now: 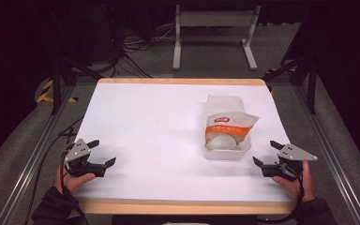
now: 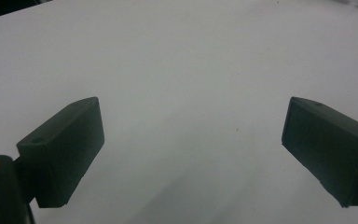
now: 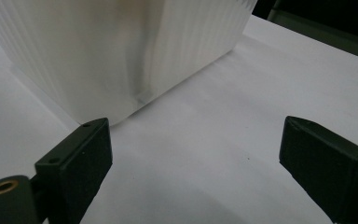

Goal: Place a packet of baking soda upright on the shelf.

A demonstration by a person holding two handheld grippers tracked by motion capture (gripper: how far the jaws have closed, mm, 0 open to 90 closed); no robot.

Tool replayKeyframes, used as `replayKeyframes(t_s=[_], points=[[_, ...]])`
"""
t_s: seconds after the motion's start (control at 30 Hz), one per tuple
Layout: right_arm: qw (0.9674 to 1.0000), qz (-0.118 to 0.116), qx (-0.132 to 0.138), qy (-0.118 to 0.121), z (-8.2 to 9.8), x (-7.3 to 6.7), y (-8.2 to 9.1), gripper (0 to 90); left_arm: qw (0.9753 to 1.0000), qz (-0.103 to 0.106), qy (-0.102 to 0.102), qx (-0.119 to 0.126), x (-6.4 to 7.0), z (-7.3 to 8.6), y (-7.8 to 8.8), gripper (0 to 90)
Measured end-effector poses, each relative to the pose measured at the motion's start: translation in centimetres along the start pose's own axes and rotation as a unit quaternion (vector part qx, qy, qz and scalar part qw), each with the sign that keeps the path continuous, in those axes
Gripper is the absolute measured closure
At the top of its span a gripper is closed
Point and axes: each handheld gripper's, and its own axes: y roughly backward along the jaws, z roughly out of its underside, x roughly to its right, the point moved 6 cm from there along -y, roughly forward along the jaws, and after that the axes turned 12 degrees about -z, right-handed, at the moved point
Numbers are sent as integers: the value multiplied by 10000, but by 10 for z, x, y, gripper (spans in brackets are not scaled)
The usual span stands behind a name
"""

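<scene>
Right of centre on the white table (image 1: 145,126), a clear tub (image 1: 227,123) holds an orange-labelled bag (image 1: 228,125) — untouched. Left gripper (image 1: 102,153) lower left, right gripper (image 1: 266,153) lower right — both spread wide, empty. Nothing started, by my judgement.

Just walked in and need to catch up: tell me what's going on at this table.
A person sits at a white table with a gripper in each hand. The left gripper and right gripper both rest near the front edge with jaws open, holding nothing. A clear plastic container sits right of centre, a snack bag lying in it. The right gripper is close to the container's corner; nothing is being touched yet.
</scene>
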Motion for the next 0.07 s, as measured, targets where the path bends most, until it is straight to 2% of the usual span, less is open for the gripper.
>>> replayKeyframes(t_s=[0.07], points=[[10000, -9, -26, -6, 0, 0, 0, 101, 10000, 7, -56, -24, 3, -1, -2, 63]])
